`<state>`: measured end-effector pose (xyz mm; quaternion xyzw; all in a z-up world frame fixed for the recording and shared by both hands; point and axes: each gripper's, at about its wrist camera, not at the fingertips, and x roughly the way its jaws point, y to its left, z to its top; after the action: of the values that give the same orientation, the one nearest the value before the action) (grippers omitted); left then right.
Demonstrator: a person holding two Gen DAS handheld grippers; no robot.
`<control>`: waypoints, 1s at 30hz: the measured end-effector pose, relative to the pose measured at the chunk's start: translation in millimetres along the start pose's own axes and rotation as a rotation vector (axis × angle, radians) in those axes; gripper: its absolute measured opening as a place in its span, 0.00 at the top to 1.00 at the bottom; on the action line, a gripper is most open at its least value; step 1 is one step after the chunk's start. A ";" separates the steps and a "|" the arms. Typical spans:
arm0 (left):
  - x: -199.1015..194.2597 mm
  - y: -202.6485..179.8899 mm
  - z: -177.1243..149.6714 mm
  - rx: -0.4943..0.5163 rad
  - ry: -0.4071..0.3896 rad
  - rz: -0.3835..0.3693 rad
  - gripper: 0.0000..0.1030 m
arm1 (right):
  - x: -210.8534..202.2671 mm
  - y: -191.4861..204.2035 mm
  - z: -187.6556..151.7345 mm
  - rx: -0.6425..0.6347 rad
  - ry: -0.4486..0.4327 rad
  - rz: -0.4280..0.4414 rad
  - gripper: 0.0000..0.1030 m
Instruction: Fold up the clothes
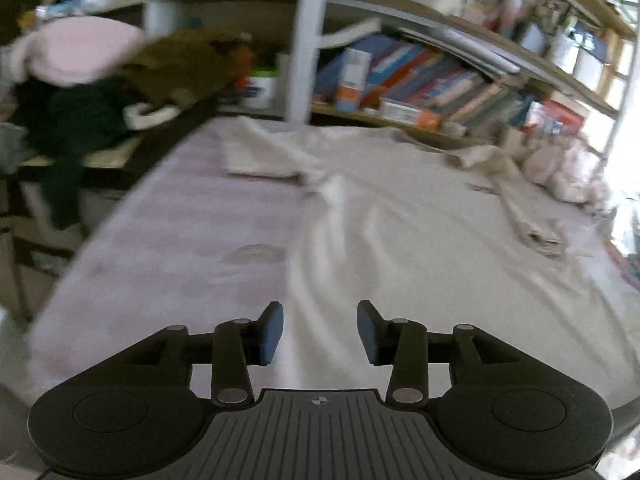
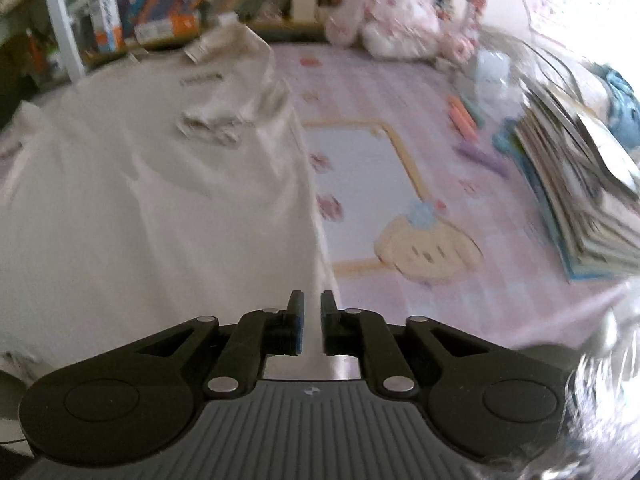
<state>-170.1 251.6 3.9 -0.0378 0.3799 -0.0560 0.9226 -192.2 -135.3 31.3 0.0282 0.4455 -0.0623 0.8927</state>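
A cream-white garment [image 1: 400, 220] lies spread and wrinkled over a pink table cover [image 1: 192, 240]. Its folded sleeve [image 1: 260, 160] rests at the far left, and the other sleeve [image 1: 532, 220] trails off to the right. My left gripper [image 1: 320, 332] hovers low over the garment's near part, open wide with nothing between its blue pads. In the right wrist view the same garment [image 2: 140, 200] fills the left half. My right gripper [image 2: 313, 320] sits at the garment's right near edge. Its jaws stand a narrow gap apart, and no cloth is visibly pinched between them.
Bookshelves [image 1: 420, 80] line the far side. A pile of dark and pink clothes [image 1: 80, 92] sits on a stand at the left. On the right are a stack of books [image 2: 580, 184], crayons [image 2: 468, 116], plush toys [image 2: 396, 28] and a printed drawing board [image 2: 360, 168].
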 end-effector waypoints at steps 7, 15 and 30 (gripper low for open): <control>32.0 -47.3 10.3 0.112 -0.033 -0.104 0.50 | 35.6 32.8 68.3 -0.005 -0.070 0.140 0.66; 64.0 -89.6 4.7 0.126 0.040 -0.041 0.42 | 110.3 23.8 139.4 0.093 -0.018 0.258 0.65; 97.0 -112.9 11.7 0.096 0.167 0.088 0.34 | 165.6 -15.4 205.1 0.029 0.033 0.314 0.95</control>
<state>-101.9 127.2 -42.8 0.0281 0.4537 -0.0364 0.8900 66.7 -186.6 22.5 0.1114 0.4491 0.0721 0.8836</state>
